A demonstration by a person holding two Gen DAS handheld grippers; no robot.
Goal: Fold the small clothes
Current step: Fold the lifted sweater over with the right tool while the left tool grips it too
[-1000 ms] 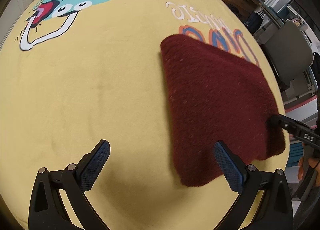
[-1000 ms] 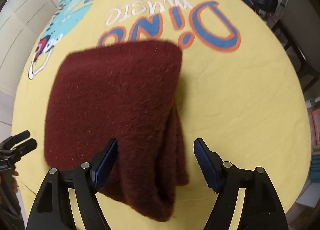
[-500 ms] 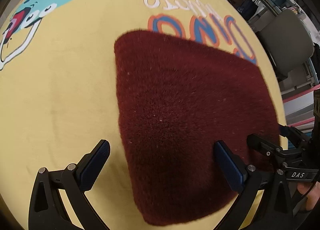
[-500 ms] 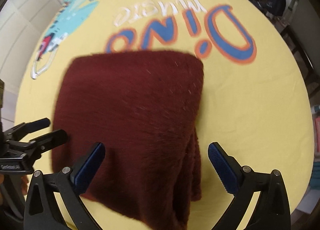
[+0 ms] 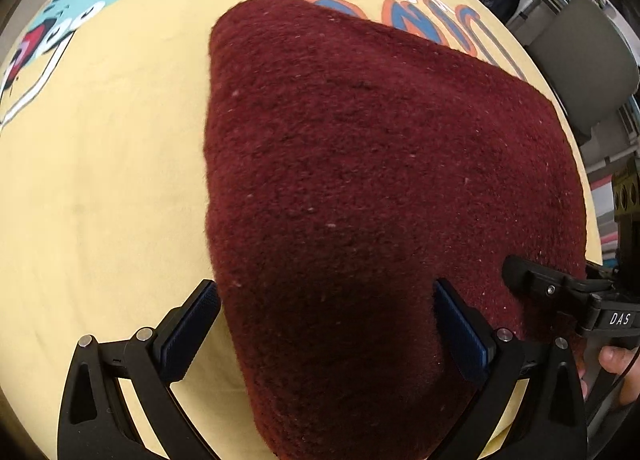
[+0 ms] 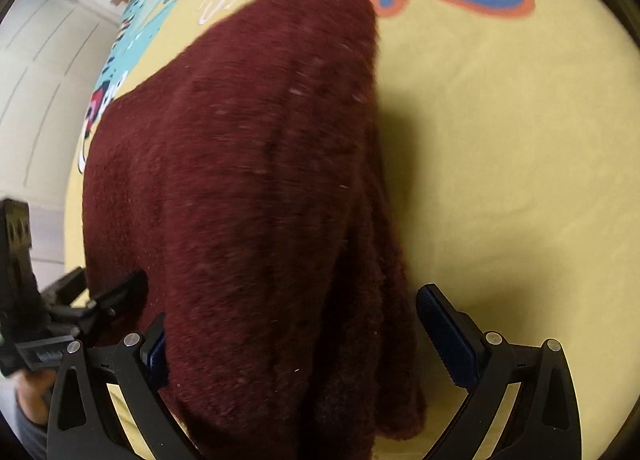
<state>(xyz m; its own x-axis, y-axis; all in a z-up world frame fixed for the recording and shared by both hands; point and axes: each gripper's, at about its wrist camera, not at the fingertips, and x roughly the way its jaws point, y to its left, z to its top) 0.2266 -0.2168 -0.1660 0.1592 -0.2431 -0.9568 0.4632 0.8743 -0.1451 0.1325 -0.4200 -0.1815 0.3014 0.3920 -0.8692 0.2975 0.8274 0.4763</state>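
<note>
Maroon knitwear (image 5: 380,200), folded, lies on the yellow printed cloth (image 5: 100,180) over the bench, running lengthwise away from both grippers. Left gripper (image 5: 326,324) and right gripper (image 6: 296,336) straddle its near end, jaws apart, equally close.

The small garment (image 5: 360,188) is a dark maroon, fuzzy knit piece flecked with pale lint. It lies folded into a thick, roughly four-sided bundle on the yellow printed cloth (image 5: 100,180), close to the cloth's near edge. Its far corner covers part of the orange-and-blue lettering. In the right wrist view (image 6: 248,188) stacked layers show along its right side, where the folded edges sag.
</note>
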